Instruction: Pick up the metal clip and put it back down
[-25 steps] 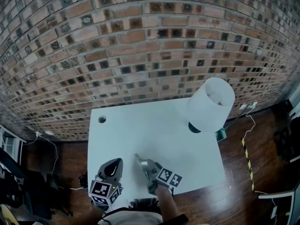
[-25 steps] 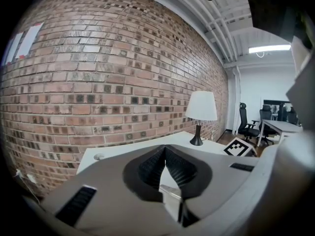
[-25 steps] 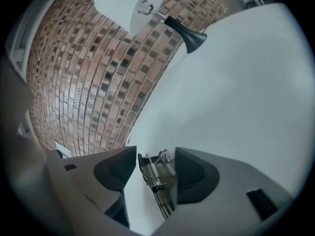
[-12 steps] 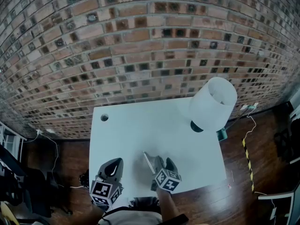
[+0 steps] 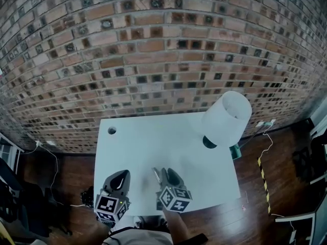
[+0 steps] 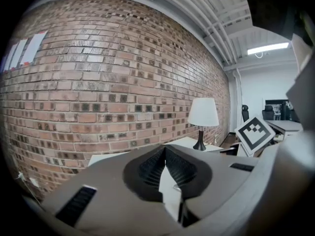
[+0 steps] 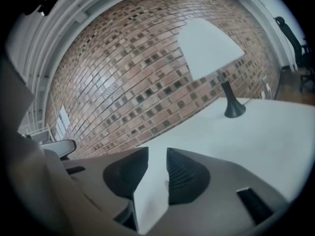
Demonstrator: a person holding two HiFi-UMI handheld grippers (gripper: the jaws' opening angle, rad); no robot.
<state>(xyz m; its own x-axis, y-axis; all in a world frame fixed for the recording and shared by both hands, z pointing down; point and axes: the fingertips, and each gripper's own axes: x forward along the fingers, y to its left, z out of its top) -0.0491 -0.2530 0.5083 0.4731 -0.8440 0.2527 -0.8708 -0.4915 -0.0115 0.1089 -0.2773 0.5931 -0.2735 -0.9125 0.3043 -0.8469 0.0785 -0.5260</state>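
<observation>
The white table (image 5: 168, 142) stands against a brick wall. My right gripper (image 5: 165, 173) hovers low over its front middle, and its jaws are closing with a clear gap still between the pads. A thin pale metal clip (image 5: 156, 176) lies along the left side of those jaws. In the right gripper view (image 7: 157, 154) a small pale sliver of the clip (image 7: 166, 185) shows against the right pad. I cannot tell whether that pad touches it. My left gripper (image 5: 121, 175) rests at the table's front left corner, shut and empty (image 6: 165, 150).
A white-shaded lamp (image 5: 225, 117) on a dark base stands at the table's back right corner. A round cable hole (image 5: 111, 130) sits at the back left. The brick wall (image 5: 153, 50) runs behind, and a cable trails on the wooden floor at the right (image 5: 265, 147).
My right gripper has swung a little to the left and turned more upright, and its jaws have narrowed. The left gripper has stayed where it was.
</observation>
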